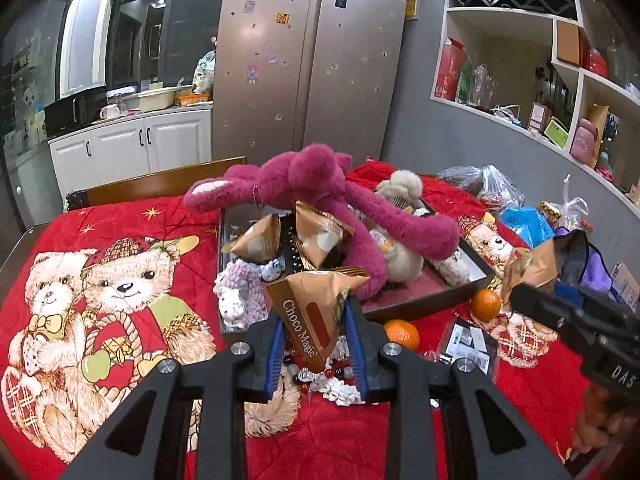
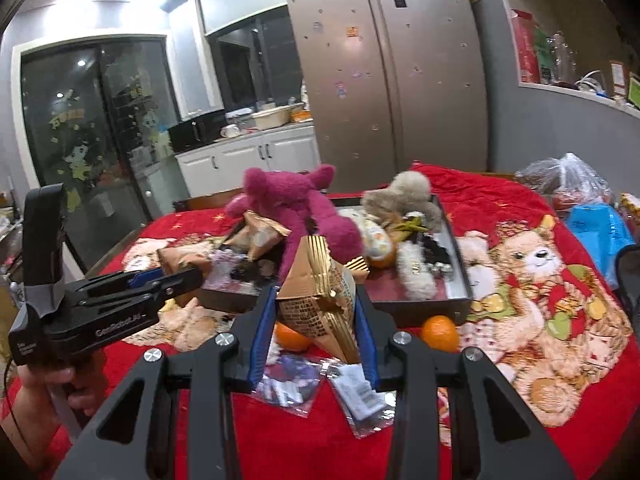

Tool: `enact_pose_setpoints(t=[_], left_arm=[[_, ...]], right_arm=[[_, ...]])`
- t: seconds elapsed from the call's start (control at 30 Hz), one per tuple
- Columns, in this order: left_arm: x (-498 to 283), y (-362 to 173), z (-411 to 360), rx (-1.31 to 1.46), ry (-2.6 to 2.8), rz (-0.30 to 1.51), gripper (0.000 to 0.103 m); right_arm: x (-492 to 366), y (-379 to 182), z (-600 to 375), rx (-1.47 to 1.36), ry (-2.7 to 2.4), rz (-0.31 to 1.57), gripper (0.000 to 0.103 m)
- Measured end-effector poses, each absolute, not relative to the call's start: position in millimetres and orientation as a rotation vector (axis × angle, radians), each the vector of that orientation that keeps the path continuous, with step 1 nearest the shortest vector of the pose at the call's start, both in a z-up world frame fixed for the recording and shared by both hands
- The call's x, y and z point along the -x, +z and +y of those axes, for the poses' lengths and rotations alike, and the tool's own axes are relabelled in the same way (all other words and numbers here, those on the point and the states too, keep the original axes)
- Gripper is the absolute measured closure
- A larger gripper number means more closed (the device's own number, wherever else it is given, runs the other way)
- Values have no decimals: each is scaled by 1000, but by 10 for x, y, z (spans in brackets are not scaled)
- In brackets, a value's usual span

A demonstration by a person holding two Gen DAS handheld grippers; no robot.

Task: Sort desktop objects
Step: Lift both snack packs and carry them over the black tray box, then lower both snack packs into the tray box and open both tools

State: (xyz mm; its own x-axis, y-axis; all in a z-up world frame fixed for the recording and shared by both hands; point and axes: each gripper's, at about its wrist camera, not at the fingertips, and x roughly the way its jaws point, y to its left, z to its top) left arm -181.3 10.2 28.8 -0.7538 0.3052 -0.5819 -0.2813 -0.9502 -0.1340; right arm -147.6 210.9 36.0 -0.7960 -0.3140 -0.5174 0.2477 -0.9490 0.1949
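Two snack packets held: left gripper clamps a Choco Magic packet, right gripper another packet, both just before the tray, which holds plush toys and more packets.

plush bear: fuzzy magenta pile
snack packet: crinkled glossy foil
blanket: soft quilted red cloth
fridge: brushed metal
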Motion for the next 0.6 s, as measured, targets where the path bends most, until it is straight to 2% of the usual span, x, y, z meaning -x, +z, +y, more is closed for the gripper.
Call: enact_pose_setpoints(t=[0.37, 0.6], left_arm=[[2073, 301, 118, 950, 2690, -109, 75], [2171, 201, 185, 952, 2679, -105, 75]], right_arm=[[2059, 280, 1829, -901, -2606, -249, 65], [2499, 121, 1684, -978, -2624, -213, 65]])
